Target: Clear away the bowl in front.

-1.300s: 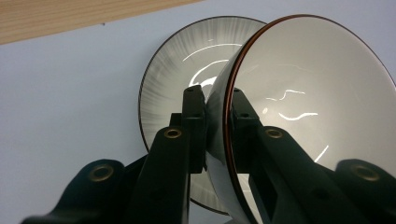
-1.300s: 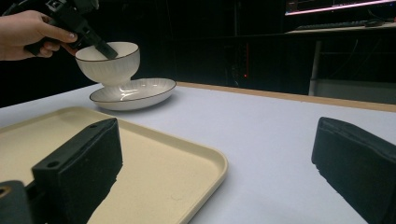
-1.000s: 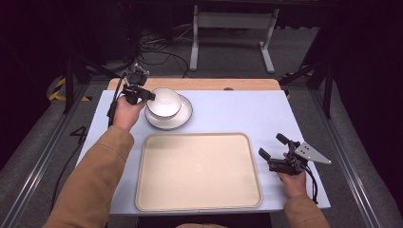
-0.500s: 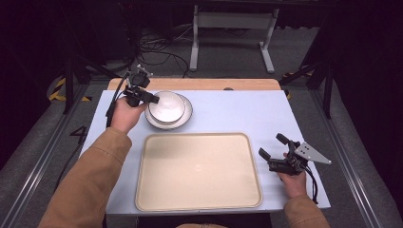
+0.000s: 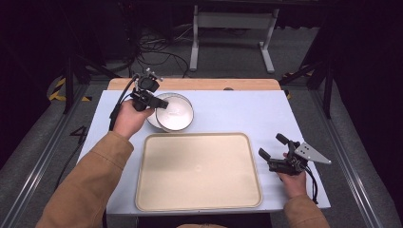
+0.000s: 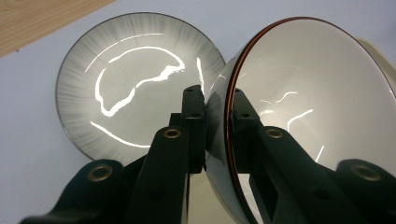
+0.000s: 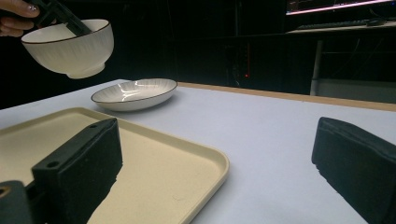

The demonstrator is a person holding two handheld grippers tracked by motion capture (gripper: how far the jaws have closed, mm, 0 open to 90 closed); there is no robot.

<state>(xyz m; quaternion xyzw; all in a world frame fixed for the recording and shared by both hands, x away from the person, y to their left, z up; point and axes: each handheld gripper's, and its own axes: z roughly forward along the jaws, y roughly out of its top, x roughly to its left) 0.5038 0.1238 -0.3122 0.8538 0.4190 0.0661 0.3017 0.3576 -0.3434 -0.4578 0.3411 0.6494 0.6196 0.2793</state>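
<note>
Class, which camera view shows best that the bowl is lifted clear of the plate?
The right gripper view: side-on, the bowl hangs in the air above the plate, gap visible. The high view looks down, so the bowl merely overlaps the plate. The left gripper view shows the jaws clamping the bowl's rim, not its height.

We see glossy white ribbed ceramic bowl (image 7: 70, 46) and shallow plate (image 7: 134, 94); matt beige plastic tray (image 5: 197, 171); smooth pale-blue tabletop (image 5: 237, 111).

Bowl (image 5: 175, 112) above plate (image 7: 134, 94), behind tray (image 5: 197, 171).
</note>
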